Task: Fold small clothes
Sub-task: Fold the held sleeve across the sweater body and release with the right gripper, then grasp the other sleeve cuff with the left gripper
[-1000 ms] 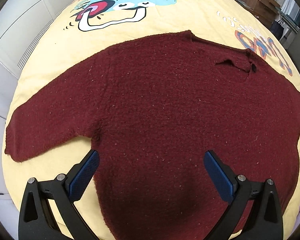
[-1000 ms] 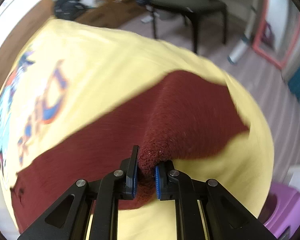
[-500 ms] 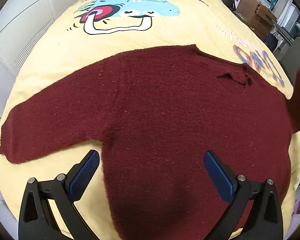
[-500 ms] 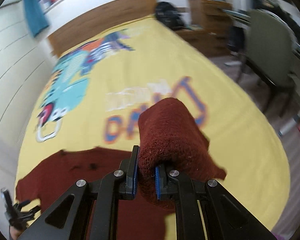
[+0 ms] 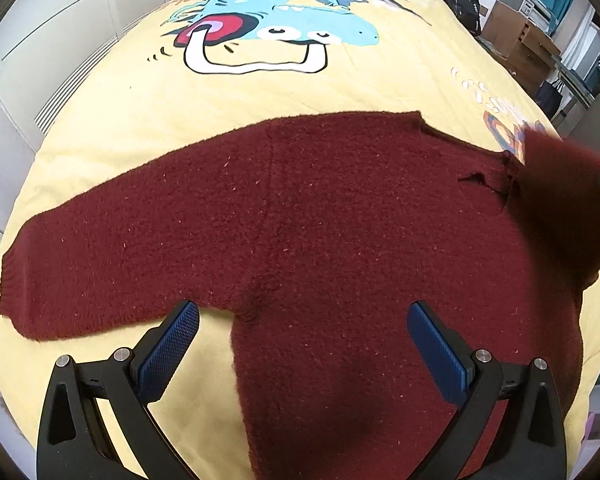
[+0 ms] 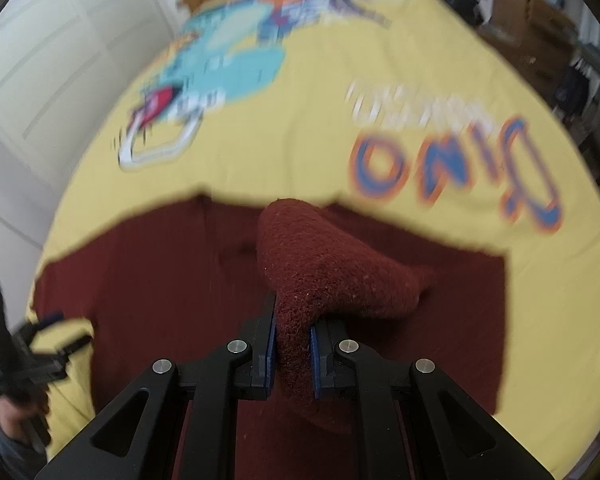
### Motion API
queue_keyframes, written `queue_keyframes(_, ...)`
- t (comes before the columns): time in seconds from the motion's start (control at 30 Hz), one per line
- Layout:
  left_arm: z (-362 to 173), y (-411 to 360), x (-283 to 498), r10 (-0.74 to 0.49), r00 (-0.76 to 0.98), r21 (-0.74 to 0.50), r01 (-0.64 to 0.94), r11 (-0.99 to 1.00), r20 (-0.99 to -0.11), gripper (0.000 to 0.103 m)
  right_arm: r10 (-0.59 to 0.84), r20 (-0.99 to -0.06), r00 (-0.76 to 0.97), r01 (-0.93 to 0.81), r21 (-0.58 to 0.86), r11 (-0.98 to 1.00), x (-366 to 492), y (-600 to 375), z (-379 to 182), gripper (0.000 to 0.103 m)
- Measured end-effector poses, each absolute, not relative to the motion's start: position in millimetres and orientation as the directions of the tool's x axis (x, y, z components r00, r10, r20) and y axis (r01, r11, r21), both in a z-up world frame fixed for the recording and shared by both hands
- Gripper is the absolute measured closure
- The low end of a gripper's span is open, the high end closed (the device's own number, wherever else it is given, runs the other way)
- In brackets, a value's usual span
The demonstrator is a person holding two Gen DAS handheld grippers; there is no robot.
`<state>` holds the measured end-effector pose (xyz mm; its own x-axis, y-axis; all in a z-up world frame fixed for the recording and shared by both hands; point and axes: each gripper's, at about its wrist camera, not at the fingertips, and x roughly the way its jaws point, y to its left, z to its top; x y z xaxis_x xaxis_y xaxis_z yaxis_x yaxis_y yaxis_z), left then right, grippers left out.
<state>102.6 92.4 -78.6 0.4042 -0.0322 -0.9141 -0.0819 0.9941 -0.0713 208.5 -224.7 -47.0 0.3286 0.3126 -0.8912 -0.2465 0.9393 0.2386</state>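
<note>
The maroon sweater lies flat on the yellow bedspread, its sleeves running left-right. The right gripper is clamped on the right sleeve, lifted over the body, so that fold goes leftward. The left gripper hangs wide open and holding nothing, right above the left armpit.

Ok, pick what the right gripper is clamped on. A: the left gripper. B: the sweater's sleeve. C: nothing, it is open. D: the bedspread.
B: the right gripper is shut on the sleeve of the sweater, lifted over its body.
</note>
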Motion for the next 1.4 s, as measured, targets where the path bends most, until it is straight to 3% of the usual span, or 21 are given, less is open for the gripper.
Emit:
queue_keyframes(0.2, -89, 96, 100, -0.032, 0.374, -0.068, -0.085, 0.994, -0.927, 0.001, 0.31, -0.927, 0.211, -0.241, 0.258, 0.935, 187, -208, -108, 0.088)
queue_keyframes(0.4, -92, 99, 96, -0.03, 0.36, -0.065, -0.088, 0.994, -0.932, 0.001, 0.273, -0.942, 0.197, -0.257, 0.219, 0.941, 180, -201, -120, 0.083)
queue_keyframes(0.47, -91, 99, 94, -0.026, 0.36, -0.061, -0.087, 0.994, -0.933, 0.001, 0.248, -0.945, 0.211, -0.252, 0.192, 0.948, 180, -206, -114, 0.068)
queue_keyframes(0.53, -89, 97, 95, -0.016, 0.358, -0.049, -0.083, 0.995, -0.934, 0.001, 0.212, -0.948, 0.238, -0.249, 0.151, 0.957, 179, -213, -107, 0.028)
queue_keyframes(0.57, -88, 96, 96, -0.011, 0.357, -0.042, -0.08, 0.996, -0.934, 0.001, 0.192, -0.948, 0.252, -0.248, 0.128, 0.96, 177, -218, -102, 0.025)
queue_keyframes(0.97, -87, 48, 117, -0.04, 0.328, -0.032, 0.03, 0.999, -0.944, 0.001, 0.069, -0.951, 0.303, -0.082, 0.046, 0.996, 131, -345, -93, 0.023)
queue_keyframes(1.4, -79, -123, 176, -0.156, 0.308, -0.038, 0.357, 0.933, -0.939, 0.001, 0.052, -0.962, 0.268, 0.032, 0.063, 0.997, 133, -405, -130, 0.023)
